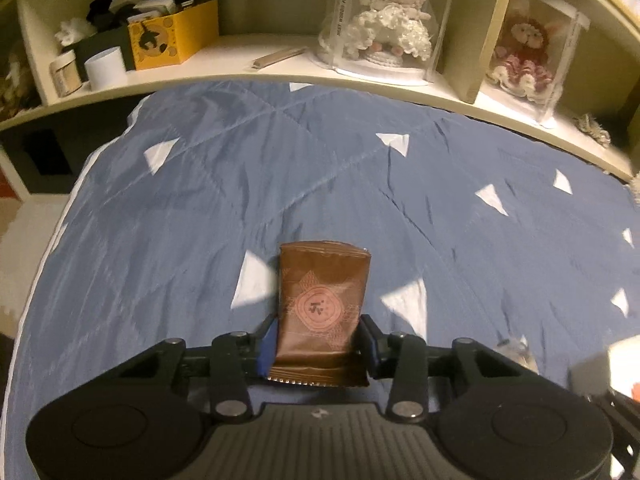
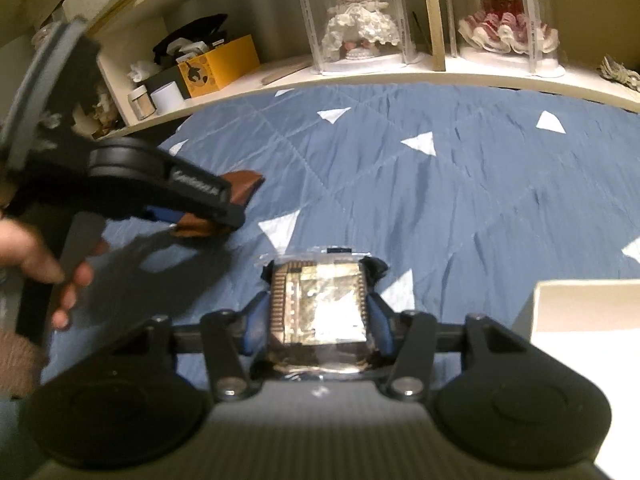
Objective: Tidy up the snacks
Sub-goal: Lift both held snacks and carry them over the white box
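Now, taking each view from left to right:

Left hand pose: in the right wrist view, a hand at the left edge grips the handle of the left gripper, which reaches in from the upper left and slants down toward the blue quilt.
Left gripper fingers: pinching a brown snack packet by its two side edges; the packet stands upright in the lower centre of the left wrist view, its top sticking out past the fingertips.
Right gripper fingers: the right gripper is clamped on a clear-wrapped snack with a gold and dark pattern, low in the centre of the right wrist view.
Only the right wrist view shows: the hand, the left gripper from the side with the brown packet's end poking out, and a white box at the lower right edge.
Only the left wrist view shows: the brown packet's printed round emblem facing the camera.
Both views, top: a cream shelf with a yellow box on the left and two boxed dolls, one white, one red, on the right.
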{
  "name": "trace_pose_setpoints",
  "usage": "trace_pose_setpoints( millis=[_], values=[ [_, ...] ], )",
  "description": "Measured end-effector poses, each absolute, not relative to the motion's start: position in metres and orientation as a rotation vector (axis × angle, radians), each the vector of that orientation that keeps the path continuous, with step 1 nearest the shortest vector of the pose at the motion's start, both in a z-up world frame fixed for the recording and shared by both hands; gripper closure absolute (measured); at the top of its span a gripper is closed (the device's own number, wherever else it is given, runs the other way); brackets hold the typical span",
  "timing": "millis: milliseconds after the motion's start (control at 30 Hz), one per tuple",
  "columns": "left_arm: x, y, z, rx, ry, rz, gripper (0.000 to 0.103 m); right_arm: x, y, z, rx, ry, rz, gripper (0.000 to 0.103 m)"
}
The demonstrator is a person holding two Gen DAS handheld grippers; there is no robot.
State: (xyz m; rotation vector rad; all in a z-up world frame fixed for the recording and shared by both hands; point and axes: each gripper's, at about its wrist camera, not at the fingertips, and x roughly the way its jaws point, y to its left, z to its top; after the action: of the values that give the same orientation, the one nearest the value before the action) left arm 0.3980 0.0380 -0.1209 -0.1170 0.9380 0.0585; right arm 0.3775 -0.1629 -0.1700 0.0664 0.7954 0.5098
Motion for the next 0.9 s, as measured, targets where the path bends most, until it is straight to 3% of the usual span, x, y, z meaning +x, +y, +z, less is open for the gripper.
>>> trace_pose_setpoints(
  millis=[900],
  values=[
    [0.261, -0.008, -0.017, -0.235, 0.782, -0.065, 0.059, 0.289, -0.249, -0.070, 0.061, 0.601, 0.452, 0.046]
  ],
)
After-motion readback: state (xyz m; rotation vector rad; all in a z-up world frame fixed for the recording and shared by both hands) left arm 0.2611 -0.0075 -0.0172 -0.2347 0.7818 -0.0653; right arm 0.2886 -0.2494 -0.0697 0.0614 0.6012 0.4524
